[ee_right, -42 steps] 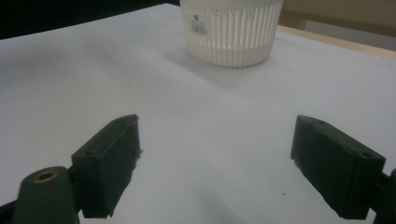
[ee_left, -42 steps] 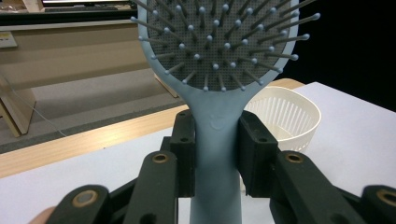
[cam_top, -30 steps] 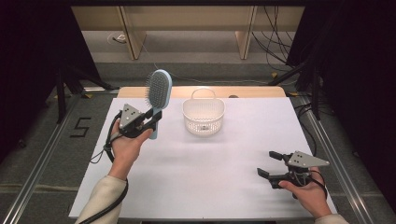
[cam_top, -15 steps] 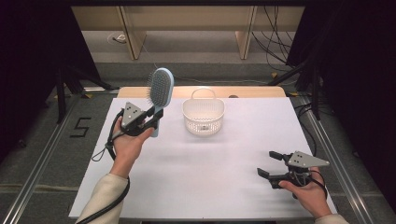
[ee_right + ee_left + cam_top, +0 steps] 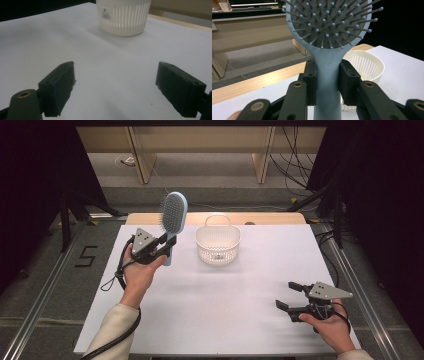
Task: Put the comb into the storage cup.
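Your left gripper [image 5: 167, 244] is clamped on the light-blue hairbrush [image 5: 173, 217] by its handle, both jaws pressing its sides. Brush stands upright above the table's [image 5: 210, 320] far-left part, bristles toward the gripper's camera, just left of the white basket [image 5: 218, 245]. Your right gripper [image 5: 290, 296] sits near the front-right edge w/ jaws wide apart, holding nothing.

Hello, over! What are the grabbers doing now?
Left gripper shut on hairbrush, held upright. Right gripper open, holding nothing. Basket beside brush, path clear.
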Action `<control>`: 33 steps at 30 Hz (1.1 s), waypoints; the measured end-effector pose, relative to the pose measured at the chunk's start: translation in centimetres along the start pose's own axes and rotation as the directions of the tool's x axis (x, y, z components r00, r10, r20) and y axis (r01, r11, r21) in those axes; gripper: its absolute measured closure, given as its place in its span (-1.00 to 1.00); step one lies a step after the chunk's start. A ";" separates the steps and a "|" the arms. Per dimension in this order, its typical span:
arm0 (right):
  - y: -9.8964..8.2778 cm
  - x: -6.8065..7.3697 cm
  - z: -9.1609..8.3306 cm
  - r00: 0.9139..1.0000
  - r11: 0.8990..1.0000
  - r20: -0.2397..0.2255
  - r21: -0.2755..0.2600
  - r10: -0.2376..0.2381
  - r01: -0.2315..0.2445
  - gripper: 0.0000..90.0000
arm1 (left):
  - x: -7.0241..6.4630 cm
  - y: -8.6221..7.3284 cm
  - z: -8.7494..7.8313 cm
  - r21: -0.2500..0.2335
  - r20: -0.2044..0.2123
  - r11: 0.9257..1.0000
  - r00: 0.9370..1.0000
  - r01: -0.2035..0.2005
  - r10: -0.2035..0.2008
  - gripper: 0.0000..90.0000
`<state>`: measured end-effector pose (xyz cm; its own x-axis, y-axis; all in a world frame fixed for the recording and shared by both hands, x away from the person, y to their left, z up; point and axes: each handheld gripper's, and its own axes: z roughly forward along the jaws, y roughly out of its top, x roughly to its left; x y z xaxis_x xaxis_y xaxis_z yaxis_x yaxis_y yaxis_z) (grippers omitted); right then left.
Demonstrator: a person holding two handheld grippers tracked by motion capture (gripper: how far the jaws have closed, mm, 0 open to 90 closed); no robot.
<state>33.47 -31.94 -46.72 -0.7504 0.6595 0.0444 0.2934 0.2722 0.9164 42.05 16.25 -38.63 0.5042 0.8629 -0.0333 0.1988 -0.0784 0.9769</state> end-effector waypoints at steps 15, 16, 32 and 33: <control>0.0 0.0 0.0 1.000 1.000 0.000 0.001 0.001 -0.001 -0.63 | -0.2 0.5 0.8 -0.011 0.015 1.000 1.000 -0.004 0.005 0.55; 0.0 0.0 0.0 1.000 1.000 0.000 0.001 0.001 -0.001 -0.63 | -0.2 0.5 0.8 -0.010 0.016 1.000 1.000 -0.005 0.005 0.55; 0.0 0.0 0.0 1.000 1.000 0.000 -0.004 0.005 -0.005 -0.63 | -0.4 1.1 1.7 -0.031 0.029 0.999 0.999 -0.026 0.027 0.55; 0.0 0.0 0.0 1.000 1.000 -0.001 -0.004 0.006 -0.006 -0.63 | -0.5 1.1 1.7 -0.033 0.030 0.999 0.999 -0.026 0.027 0.55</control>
<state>33.48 -31.96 -46.70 -0.7491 0.6606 0.0497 0.2952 0.2657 0.9178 43.48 14.89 -37.89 0.5342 0.8453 -0.0136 0.1579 -0.0839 0.9839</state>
